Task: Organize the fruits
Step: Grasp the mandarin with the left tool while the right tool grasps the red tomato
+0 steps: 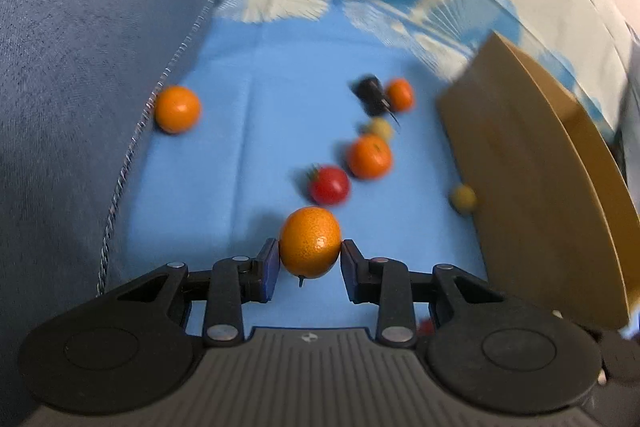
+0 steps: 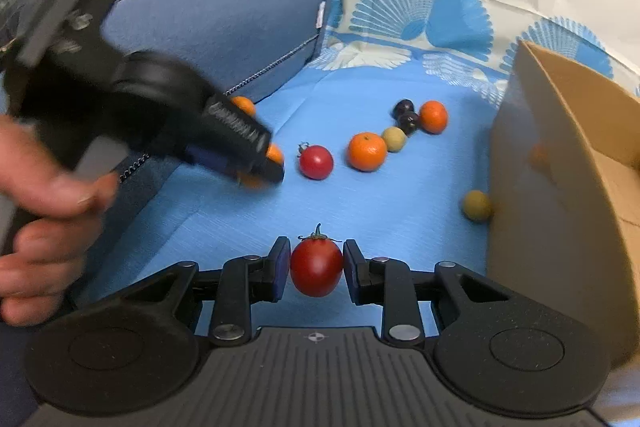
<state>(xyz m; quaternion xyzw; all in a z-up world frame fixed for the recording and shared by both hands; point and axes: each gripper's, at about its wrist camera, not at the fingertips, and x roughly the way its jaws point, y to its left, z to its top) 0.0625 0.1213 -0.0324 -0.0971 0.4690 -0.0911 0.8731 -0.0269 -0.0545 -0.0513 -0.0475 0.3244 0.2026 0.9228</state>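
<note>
Gripping: L fingers (image 1: 310,253) on orange (image 1: 310,243), R fingers (image 2: 316,267) on tomato (image 2: 316,267).

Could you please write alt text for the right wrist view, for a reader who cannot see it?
The right gripper pinches a red tomato above a blue cloth. Ahead lie another tomato, oranges and small fruits beside a cardboard box; at left a hand holds the left gripper.

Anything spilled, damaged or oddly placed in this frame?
Nothing damaged. Fruit lies loose on the blue cloth, and one small green fruit rests against the outside wall of the cardboard box, apart from the rest.
</note>
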